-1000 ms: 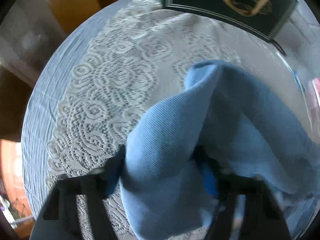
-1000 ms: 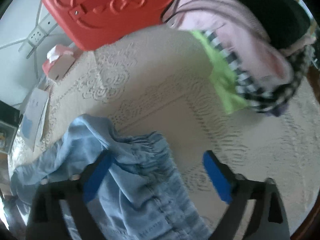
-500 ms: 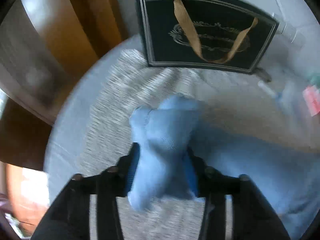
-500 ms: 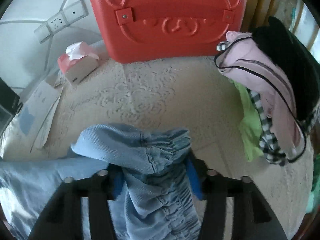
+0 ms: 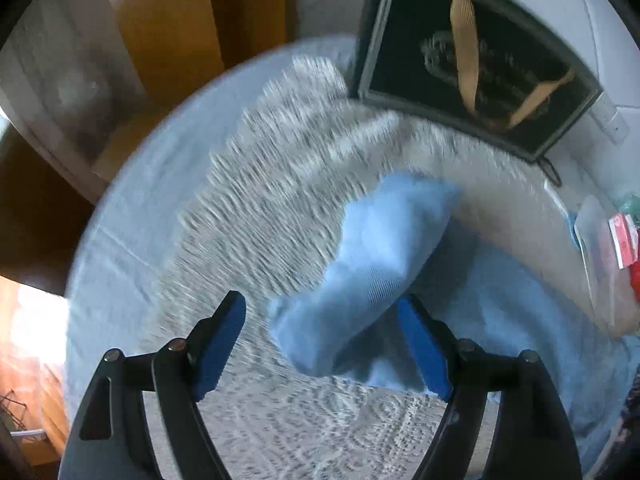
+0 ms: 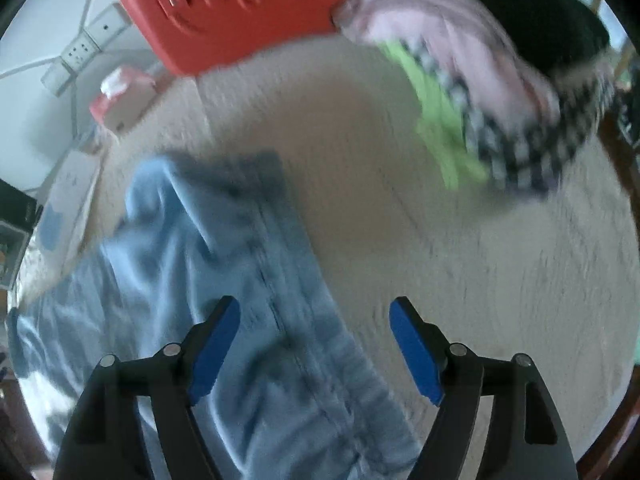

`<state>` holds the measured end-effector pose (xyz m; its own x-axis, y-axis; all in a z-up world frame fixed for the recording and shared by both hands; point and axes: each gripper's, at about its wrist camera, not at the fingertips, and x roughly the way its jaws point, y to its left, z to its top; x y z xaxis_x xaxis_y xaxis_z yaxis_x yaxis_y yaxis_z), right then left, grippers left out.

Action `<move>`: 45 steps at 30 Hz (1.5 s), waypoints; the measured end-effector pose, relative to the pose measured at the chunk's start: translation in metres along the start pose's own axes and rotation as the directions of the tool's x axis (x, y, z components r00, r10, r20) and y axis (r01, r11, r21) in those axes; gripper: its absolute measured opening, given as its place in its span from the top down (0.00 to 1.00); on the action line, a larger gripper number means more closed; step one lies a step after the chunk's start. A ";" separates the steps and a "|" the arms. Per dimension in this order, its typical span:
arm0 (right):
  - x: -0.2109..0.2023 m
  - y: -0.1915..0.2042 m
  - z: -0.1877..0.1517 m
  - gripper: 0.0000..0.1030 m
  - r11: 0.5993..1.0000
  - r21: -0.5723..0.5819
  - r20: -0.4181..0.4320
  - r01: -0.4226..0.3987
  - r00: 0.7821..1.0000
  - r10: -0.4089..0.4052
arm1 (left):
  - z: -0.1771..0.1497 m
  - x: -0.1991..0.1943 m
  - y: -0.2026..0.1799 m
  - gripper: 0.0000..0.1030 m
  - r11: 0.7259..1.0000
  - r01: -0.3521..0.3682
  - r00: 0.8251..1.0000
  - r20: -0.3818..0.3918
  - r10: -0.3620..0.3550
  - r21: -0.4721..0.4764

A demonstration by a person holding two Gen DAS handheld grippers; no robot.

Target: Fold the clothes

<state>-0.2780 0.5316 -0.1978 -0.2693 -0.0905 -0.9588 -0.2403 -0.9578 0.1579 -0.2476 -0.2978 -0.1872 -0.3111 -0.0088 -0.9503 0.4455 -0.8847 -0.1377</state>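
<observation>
Both your grippers, left (image 5: 320, 338) and right (image 6: 314, 344), have their jaws wide and hold nothing. The blue garment (image 6: 240, 300) lies on the lace-covered desk (image 6: 500, 280), well apart from the red case (image 6: 240, 12). It looks freshly released; next you probably need to grasp an edge again.

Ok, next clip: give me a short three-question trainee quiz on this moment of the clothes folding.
1. True or false: the left gripper is clamped on the blue garment.
2. Which lies nearest the right gripper? A) red case B) blue garment C) clothes pile
3. What leans at the table's far edge in the left wrist view?

Key: 1 false, both grippers are open; 2 B; 3 a dark gift bag with tan ribbon handles.
</observation>
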 end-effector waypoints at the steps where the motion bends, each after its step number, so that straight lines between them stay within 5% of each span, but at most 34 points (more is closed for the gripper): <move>1: 0.004 -0.002 -0.005 0.18 1.000 0.005 -0.008 -0.004 1.000 0.004 | -0.001 0.007 0.002 0.24 1.000 0.004 1.000 -0.016 -0.005 -0.009; 2: 0.009 -0.001 -0.009 0.18 1.000 0.002 -0.019 -0.006 1.000 0.006 | -0.003 0.014 0.005 0.29 1.000 0.009 0.999 -0.032 -0.009 -0.018; 3: 0.015 0.000 -0.014 0.18 1.000 -0.005 -0.031 -0.006 1.000 0.006 | -0.005 0.019 0.004 0.51 1.000 0.008 0.999 -0.044 -0.009 -0.016; 4: 0.018 0.004 -0.017 0.18 1.000 -0.026 -0.030 0.010 0.999 -0.011 | -0.010 0.020 -0.006 0.56 0.999 -0.010 0.999 -0.037 0.012 0.034; 5: 0.019 0.009 -0.020 0.31 0.998 -0.052 -0.024 0.032 0.999 -0.033 | -0.015 0.019 -0.017 0.82 0.996 -0.025 0.999 -0.028 0.028 0.089; 6: 0.020 0.013 -0.021 0.38 0.995 -0.074 -0.022 0.065 0.998 -0.067 | -0.026 0.011 -0.035 0.91 0.986 -0.026 0.999 -0.013 0.029 0.164; 8: 0.019 0.020 -0.021 0.52 0.990 -0.098 -0.023 0.104 0.994 -0.107 | -0.050 -0.007 -0.068 0.91 0.955 0.017 1.000 0.001 -0.019 0.295; 11: 0.016 0.020 -0.021 0.53 0.992 -0.093 -0.030 0.089 0.995 -0.092 | -0.088 -0.039 -0.109 0.91 0.882 0.146 0.989 -0.038 -0.145 0.447; 13: 0.013 0.020 -0.021 0.53 0.993 -0.088 -0.033 0.080 0.996 -0.083 | -0.106 -0.059 -0.122 0.91 0.852 0.158 0.986 -0.031 -0.165 0.500; 16: 0.008 0.019 -0.021 0.44 0.995 -0.080 -0.031 0.058 0.998 -0.061 | -0.104 -0.081 -0.111 0.77 0.886 0.156 0.986 -0.012 -0.168 0.436; 18: 0.000 0.020 -0.023 0.44 0.995 -0.086 -0.019 0.048 0.999 -0.049 | -0.092 -0.088 -0.090 0.24 0.921 0.135 0.987 0.033 -0.158 0.365; 19: -0.004 0.020 -0.024 0.44 0.995 -0.089 -0.011 0.044 0.999 -0.045 | -0.084 -0.088 -0.080 0.15 0.934 0.126 0.987 0.057 -0.153 0.334; 25: -0.030 0.024 -0.026 0.37 0.995 -0.094 0.032 -0.024 0.999 0.027 | -0.053 -0.084 -0.028 0.13 0.984 0.100 0.987 0.107 -0.117 0.146; 32: -0.027 0.024 -0.025 0.37 0.996 -0.084 0.031 -0.017 0.999 0.020 | -0.032 -0.037 -0.011 0.21 0.996 0.061 0.993 0.097 -0.067 0.057; 34: -0.024 0.023 -0.026 0.37 0.996 -0.087 0.023 -0.018 1.000 0.021 | -0.037 -0.020 -0.009 0.21 0.996 0.085 0.995 0.039 -0.087 0.039; 35: -0.022 0.022 -0.026 0.37 0.996 -0.085 0.019 -0.021 1.000 0.023 | -0.039 -0.011 -0.008 0.30 0.995 0.097 0.995 0.010 -0.097 0.030; 36: -0.019 0.022 -0.026 0.37 0.996 -0.081 0.014 -0.025 1.000 0.026 | -0.041 -0.005 -0.009 0.64 0.995 0.100 0.995 -0.013 -0.100 0.026; 37: -0.017 0.022 -0.027 0.37 0.997 -0.080 0.008 -0.023 1.000 0.023 | -0.042 -0.006 -0.013 0.83 0.996 0.075 0.997 -0.011 -0.075 0.049; 38: -0.014 0.022 -0.027 0.37 0.997 -0.079 0.002 -0.018 1.000 0.018 | -0.043 -0.007 -0.017 0.92 0.996 0.049 0.999 -0.008 -0.049 0.072; 40: -0.008 0.024 -0.028 0.42 0.997 -0.082 -0.008 -0.008 1.000 0.008 | -0.043 -0.011 -0.027 0.93 0.993 0.007 1.000 0.004 -0.008 0.116; 44: -0.004 0.025 -0.023 0.45 0.997 -0.082 -0.003 -0.013 1.000 0.013 | -0.022 -0.061 -0.080 0.93 0.975 0.087 0.989 0.100 -0.109 0.204; 45: -0.004 0.024 -0.022 0.45 0.997 -0.076 0.000 -0.018 1.000 0.018 | -0.022 -0.070 -0.107 0.93 0.953 0.140 0.982 0.086 -0.169 0.268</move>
<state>-0.2621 0.5034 -0.1952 -0.2738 -0.1077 -0.9557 -0.1636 -0.9740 0.1567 -0.2554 -0.1922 -0.1116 -0.4526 0.1007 -0.8860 0.1556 -0.9694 -0.1897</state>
